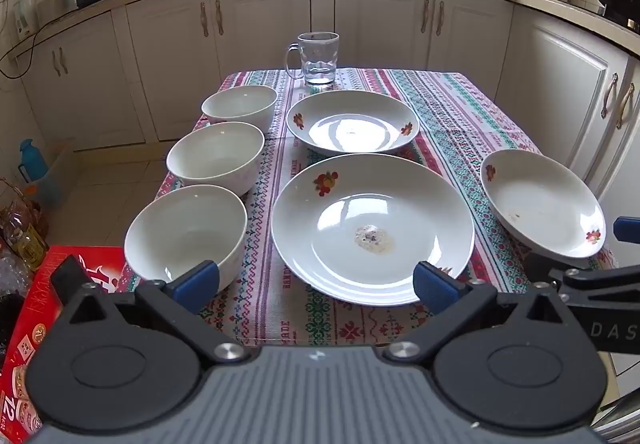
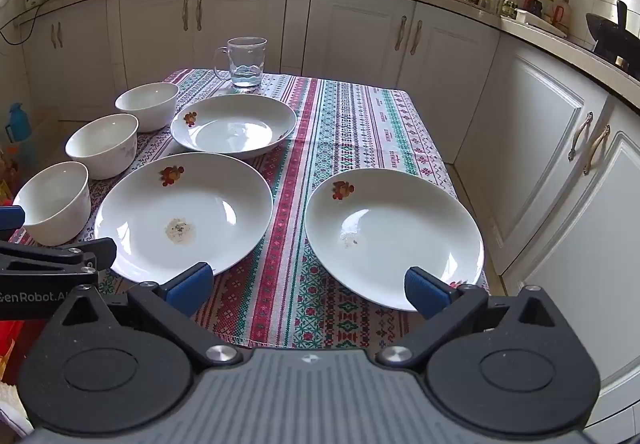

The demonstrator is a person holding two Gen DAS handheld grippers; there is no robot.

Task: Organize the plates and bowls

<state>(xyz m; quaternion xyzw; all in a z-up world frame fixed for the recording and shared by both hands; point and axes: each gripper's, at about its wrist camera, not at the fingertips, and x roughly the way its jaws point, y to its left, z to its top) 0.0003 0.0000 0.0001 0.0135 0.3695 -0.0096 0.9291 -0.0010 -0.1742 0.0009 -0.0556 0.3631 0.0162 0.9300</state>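
Three white bowls stand in a column on the table's left: near (image 1: 186,234) (image 2: 54,202), middle (image 1: 216,156) (image 2: 102,144), far (image 1: 240,108) (image 2: 148,104). Three white flowered plates lie beside them: a near middle plate with a food stain (image 1: 372,228) (image 2: 184,216), a far plate (image 1: 352,122) (image 2: 234,126), and a right plate (image 1: 542,204) (image 2: 394,238). My left gripper (image 1: 316,284) is open and empty at the table's near edge, between the near bowl and the stained plate. My right gripper (image 2: 308,288) is open and empty between the stained plate and the right plate.
A glass mug (image 1: 318,58) (image 2: 244,62) stands at the table's far edge on the patterned tablecloth (image 2: 348,132). White kitchen cabinets (image 1: 384,20) surround the table. A red box (image 1: 36,320) and bottles (image 1: 22,232) sit on the floor at the left.
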